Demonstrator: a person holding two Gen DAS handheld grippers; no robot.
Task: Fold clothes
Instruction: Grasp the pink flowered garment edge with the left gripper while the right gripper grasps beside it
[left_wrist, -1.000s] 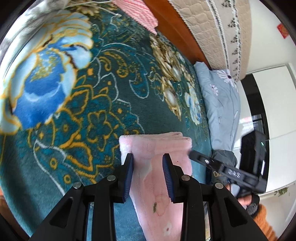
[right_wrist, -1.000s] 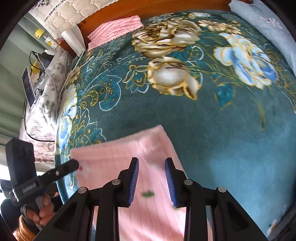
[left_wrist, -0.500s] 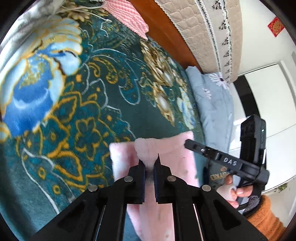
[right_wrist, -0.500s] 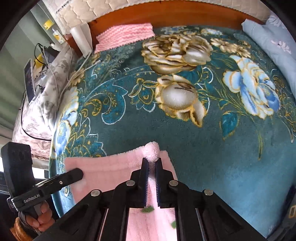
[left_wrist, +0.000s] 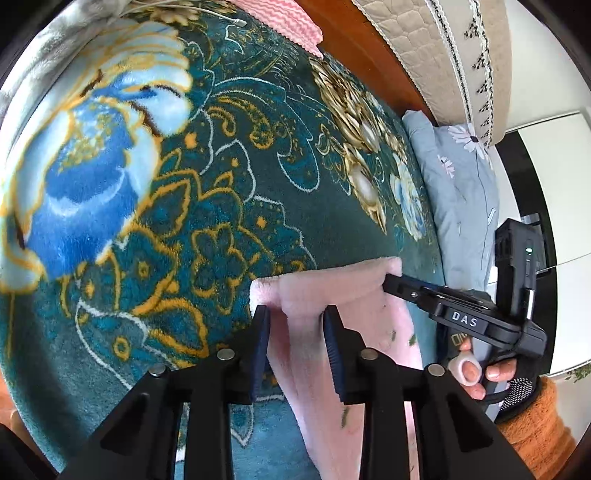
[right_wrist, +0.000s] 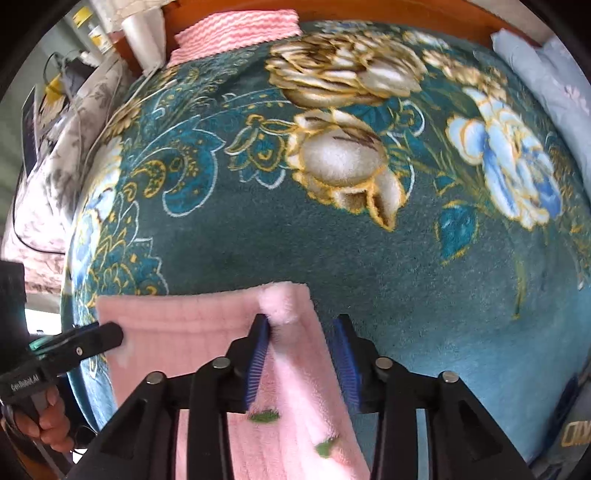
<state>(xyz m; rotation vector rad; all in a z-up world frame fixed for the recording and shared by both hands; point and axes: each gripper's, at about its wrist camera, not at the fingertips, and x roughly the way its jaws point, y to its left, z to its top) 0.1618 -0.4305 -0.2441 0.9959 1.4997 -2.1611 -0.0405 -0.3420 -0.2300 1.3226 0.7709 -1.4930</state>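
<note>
Left side: grey patterned bedding (right_wrist: 55, 177) heaped at the bed's edge, with cables trailing over it.

Left claw (left_wrist: 297, 339): wide open, its blue pads either side of the near-left corner of the pink garment (left_wrist: 332, 295), clamping nothing. Half a second earlier these pads were pinched shut on a tuft of that edge; a second ago they were open, as now.

Centre: bed (right_wrist: 332, 258) under a teal flowered blanket. The pink fleece garment (right_wrist: 207, 317) lies flat along its near edge, doubled into a narrow strip with a straight far hem. This would suit a fold just laid down and let go, though it would equally suit a strip awaiting a further fold. A pink knitted cloth (right_wrist: 236, 29) rests by the headboard.

Right claw (right_wrist: 301, 350): also open, straddling the garment's near-right corner, where a small fluffy peak stands up; earlier it was closed on that peak.

Right side: pale blue pillow (left_wrist: 461, 192) against the headboard, well apart from the garment.
</note>
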